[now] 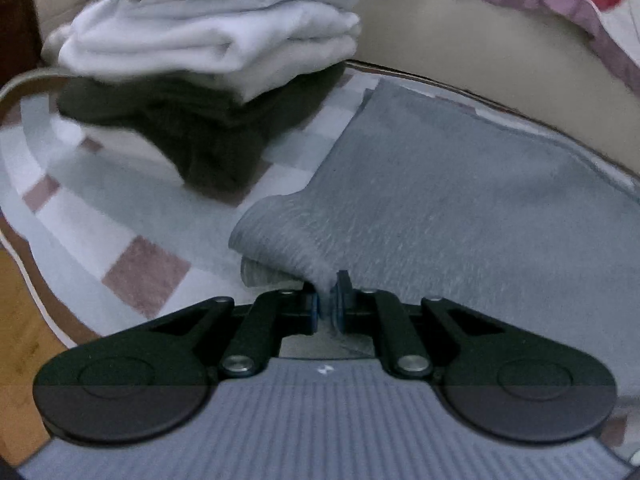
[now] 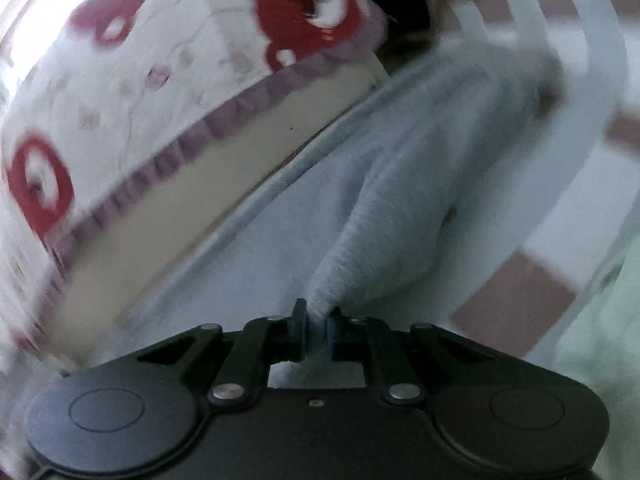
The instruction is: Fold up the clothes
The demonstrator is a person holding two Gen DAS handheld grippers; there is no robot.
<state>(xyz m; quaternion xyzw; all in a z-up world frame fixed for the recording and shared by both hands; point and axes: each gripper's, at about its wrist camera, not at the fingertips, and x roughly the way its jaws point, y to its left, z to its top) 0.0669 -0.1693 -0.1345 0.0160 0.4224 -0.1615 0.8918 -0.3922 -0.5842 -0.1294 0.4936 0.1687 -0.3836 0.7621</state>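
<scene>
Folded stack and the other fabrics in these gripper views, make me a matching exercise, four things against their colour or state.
Things:
1. grey garment
2. white folded clothes
3. dark folded garment
4. cushion

States:
A. bottom of the stack
B. white with red shapes and a purple trim
C. pinched by the left gripper and the right gripper
D. lying on the dark garment

Pairs: 1-C, 2-D, 3-A, 4-B

The stack of folded clothes [image 1: 208, 60] is the tall obstacle on the counter [image 1: 132, 216]. In front of the stack the checked cloth lies bare and open. Beside the stack, the grey garment [image 1: 460, 208] covers the counter. Behind the stack, a cream sofa edge [image 1: 460, 40] and patterned cushion [image 2: 132, 80] close the way.
</scene>
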